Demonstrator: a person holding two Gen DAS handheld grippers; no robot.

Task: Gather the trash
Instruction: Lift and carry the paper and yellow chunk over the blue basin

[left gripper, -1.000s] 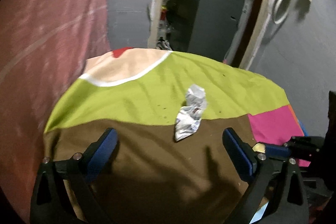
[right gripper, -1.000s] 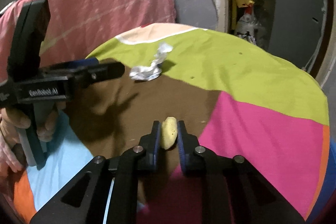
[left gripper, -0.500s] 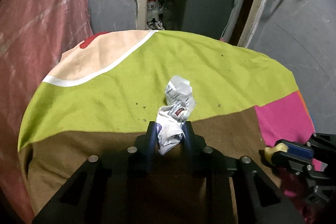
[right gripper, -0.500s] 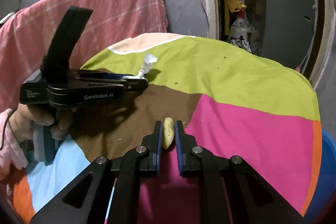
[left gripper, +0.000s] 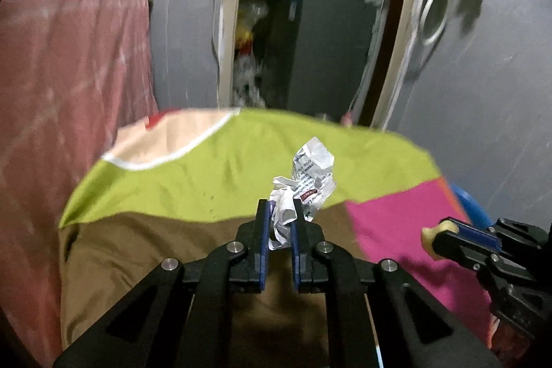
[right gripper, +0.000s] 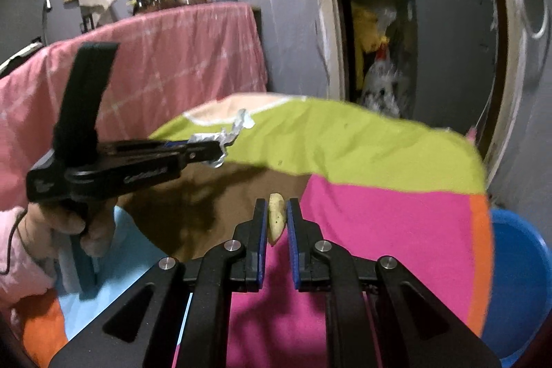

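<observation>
Main risk: the left gripper (left gripper: 280,223) pinches only the lower tail of the crumpled wrapper (left gripper: 305,185), so the thin foil could tear or slide out on the way to the blue bin (right gripper: 517,281), which sits past the pink corner of the patchwork cloth (right gripper: 379,223). The right gripper (right gripper: 277,219) has its jaws clenched on a small yellowish scrap (right gripper: 276,218), edge-on, and it could pop out if twisted. Wrapper: white and silver, printed, held above the cloth's green patch.
</observation>
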